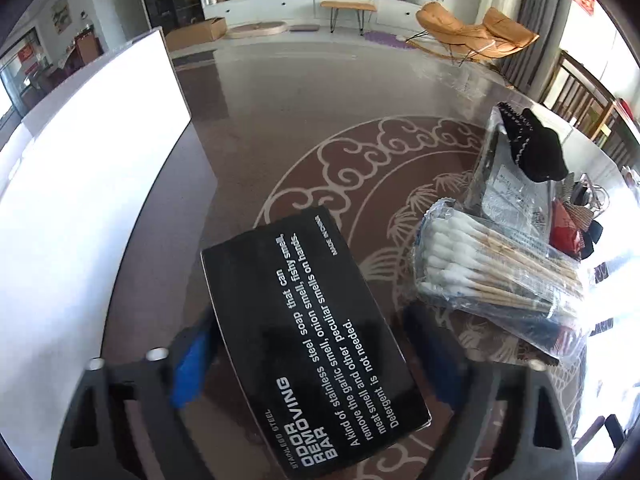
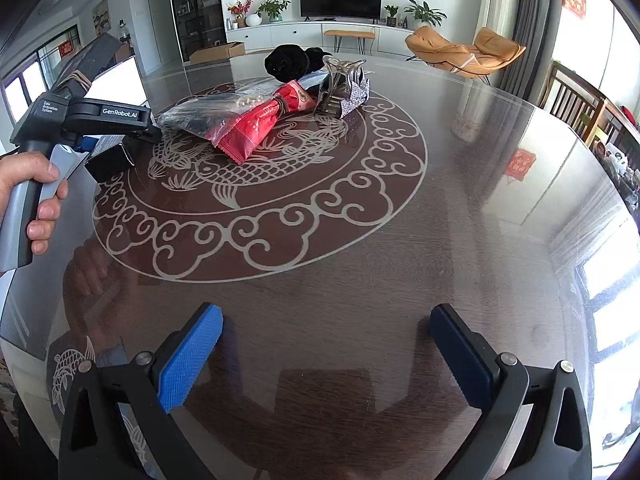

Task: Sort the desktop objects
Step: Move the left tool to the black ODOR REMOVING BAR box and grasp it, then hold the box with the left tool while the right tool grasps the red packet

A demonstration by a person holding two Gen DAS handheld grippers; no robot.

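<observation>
Our left gripper grasps the black box between its fingers; the right gripper gapes wide — only its view shows the red packet ahead.

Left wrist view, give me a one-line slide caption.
Left gripper clamps a black odor-removing-bar box above the glass table, cotton swab pack alongside.

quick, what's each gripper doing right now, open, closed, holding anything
Left gripper: closed on the black odor-removing bar box, held above the table.
Right gripper: open, holding nothing, over bare table.
</observation>
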